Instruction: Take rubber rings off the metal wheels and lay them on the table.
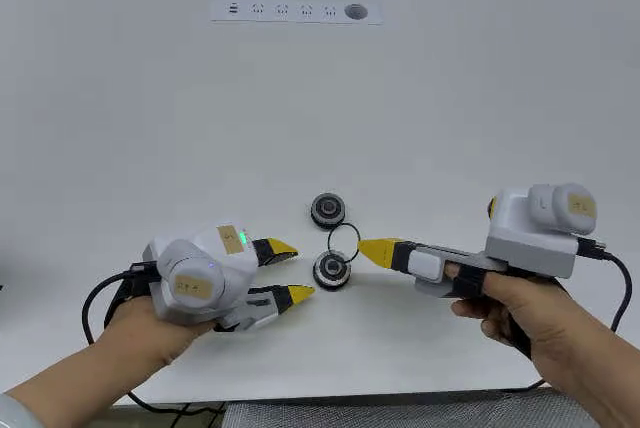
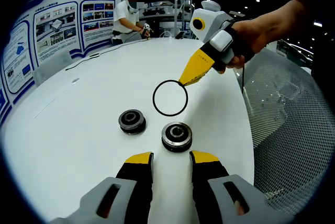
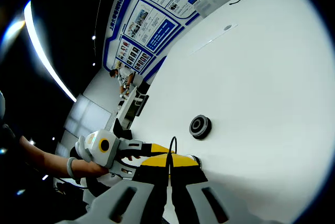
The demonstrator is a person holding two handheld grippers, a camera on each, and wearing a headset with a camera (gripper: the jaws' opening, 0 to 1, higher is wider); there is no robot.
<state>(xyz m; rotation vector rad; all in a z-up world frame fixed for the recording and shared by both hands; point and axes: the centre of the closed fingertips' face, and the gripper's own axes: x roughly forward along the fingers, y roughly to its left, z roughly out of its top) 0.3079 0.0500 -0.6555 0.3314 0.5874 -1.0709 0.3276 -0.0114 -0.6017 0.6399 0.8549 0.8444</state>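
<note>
Two metal wheels lie on the white table (image 1: 420,128). The far wheel (image 1: 328,210) has a dark rim; the near wheel (image 1: 332,269) shows a bare silver rim. My right gripper (image 1: 365,248) is shut on a thin black rubber ring (image 1: 343,240), which hangs just above and between the wheels. From the left gripper view the ring (image 2: 170,98) dangles from the right gripper (image 2: 184,81). My left gripper (image 1: 290,270) is open with nothing in it, its tips just left of the near wheel (image 2: 177,135). The right gripper view shows the ring (image 3: 171,145) edge-on in the right gripper (image 3: 168,160).
A white power strip (image 1: 295,11) lies at the table's far side. The table's front edge (image 1: 380,390) runs just below my hands. Black cables (image 1: 100,298) trail from both grippers. A person (image 2: 128,17) stands far off behind the table.
</note>
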